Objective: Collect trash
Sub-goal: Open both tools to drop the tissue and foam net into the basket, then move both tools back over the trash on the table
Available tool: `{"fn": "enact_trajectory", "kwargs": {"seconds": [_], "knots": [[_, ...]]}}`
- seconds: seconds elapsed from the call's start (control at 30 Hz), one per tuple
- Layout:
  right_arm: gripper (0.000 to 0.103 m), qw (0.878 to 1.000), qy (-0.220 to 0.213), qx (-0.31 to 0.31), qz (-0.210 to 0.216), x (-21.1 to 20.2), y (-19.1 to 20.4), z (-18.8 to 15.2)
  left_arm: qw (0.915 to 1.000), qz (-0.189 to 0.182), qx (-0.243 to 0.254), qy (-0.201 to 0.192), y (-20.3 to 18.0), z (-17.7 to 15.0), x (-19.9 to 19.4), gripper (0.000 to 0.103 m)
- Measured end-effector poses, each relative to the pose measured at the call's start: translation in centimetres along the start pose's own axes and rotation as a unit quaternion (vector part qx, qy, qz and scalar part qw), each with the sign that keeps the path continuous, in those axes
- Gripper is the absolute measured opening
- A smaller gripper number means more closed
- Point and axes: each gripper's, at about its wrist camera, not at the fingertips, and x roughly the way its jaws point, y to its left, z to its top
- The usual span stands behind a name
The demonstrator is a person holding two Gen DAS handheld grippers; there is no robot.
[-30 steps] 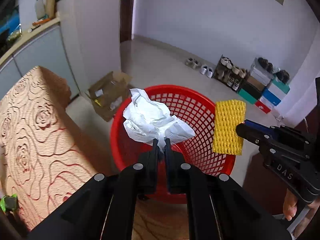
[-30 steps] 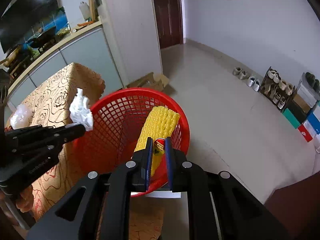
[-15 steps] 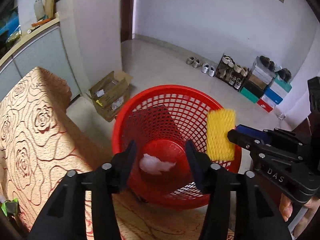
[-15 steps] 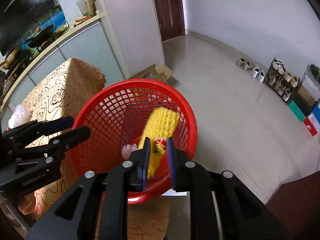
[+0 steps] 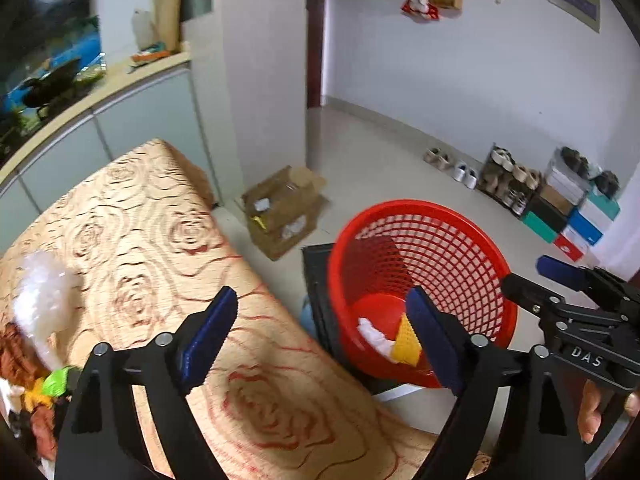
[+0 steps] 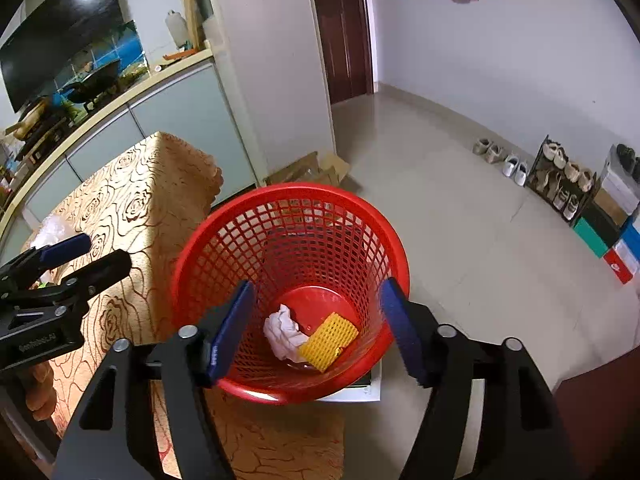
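Right gripper jaws opening, nothing between, poised over red basket at frame centre. White paper wad and yellow foam net lie on basket bottom (dropped in as trash). Left gripper likewise opening, empty, aimed at tablecloth; white clump at left edge, blurred, possibly more trash.

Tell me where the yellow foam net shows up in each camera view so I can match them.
Left wrist: yellow foam net at lower right of centre, partly hidden behind a gripper finger, beside the crumpled white paper.
Right wrist: at lower centre, in full view on the basket floor.
Shared landmark: the red basket.
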Motion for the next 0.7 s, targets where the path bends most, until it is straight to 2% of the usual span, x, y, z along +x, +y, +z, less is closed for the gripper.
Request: {"fn": "enact_trajectory", "kwargs": {"seconds": [0.2,0.37,0.7], "knots": [[0.077,1.000,-0.022,-0.014,0.004,-1.9,1.8,-0.3,0.9974,0.062,-0.014,-0.034,1.8,-1.4,-3.3,0.090],[0.080,0.998,-0.049,-0.040,0.013,-3.6,4.4,-0.4,0.9925,0.104,-0.028,-0.057,3.6,-2.5,-5.7,0.091],[0.080,0.994,-0.089,-0.054,0.031,-5.9,7.8,-1.1,0.9857,0.129,-0.068,-0.084,7.0,-4.4,-9.7,0.091]]}}
